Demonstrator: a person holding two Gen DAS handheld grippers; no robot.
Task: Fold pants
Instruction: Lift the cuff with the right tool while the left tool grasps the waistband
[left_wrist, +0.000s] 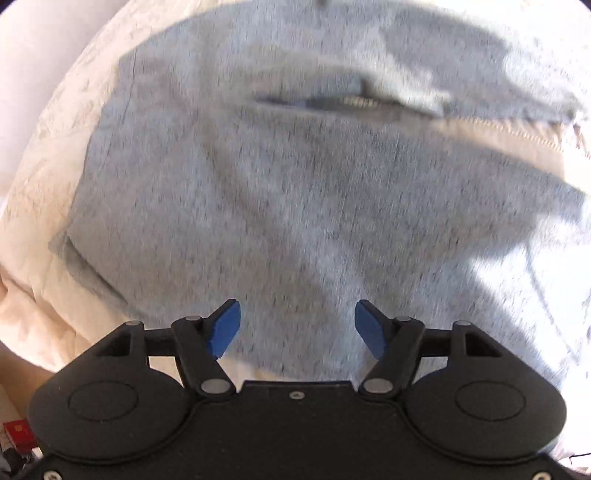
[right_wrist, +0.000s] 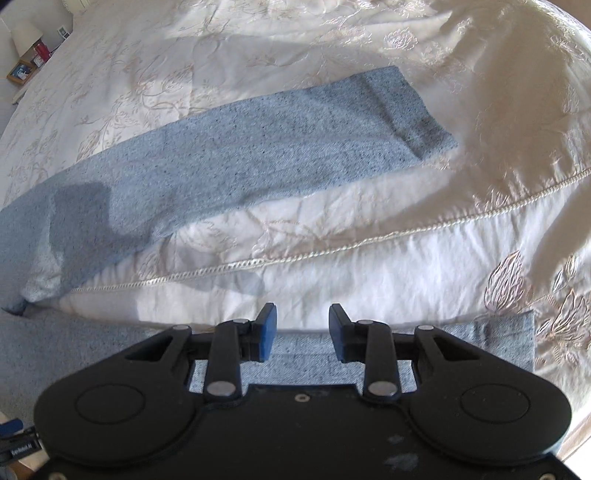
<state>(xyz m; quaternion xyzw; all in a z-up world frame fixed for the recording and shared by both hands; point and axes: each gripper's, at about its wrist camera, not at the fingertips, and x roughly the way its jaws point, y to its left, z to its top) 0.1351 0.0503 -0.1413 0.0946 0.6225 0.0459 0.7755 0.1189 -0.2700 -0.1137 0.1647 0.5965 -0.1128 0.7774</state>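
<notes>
Light blue denim pants lie on a cream embroidered bedspread. In the left wrist view the wide upper part of the pants (left_wrist: 258, 177) fills the frame, blurred, with a fold or pocket edge across the middle. My left gripper (left_wrist: 297, 326) is open and empty just above the cloth. In the right wrist view one pant leg (right_wrist: 258, 147) stretches flat from lower left to its hem at upper right. The other leg (right_wrist: 480, 336) lies under my right gripper (right_wrist: 303, 328), which is open and empty over that leg's far edge.
The bedspread (right_wrist: 369, 229) has a corded seam running across it and wrinkles at the right. A nightstand with a lamp and a red item (right_wrist: 31, 48) stands at the far left. A red box (left_wrist: 18, 432) sits at the lower left.
</notes>
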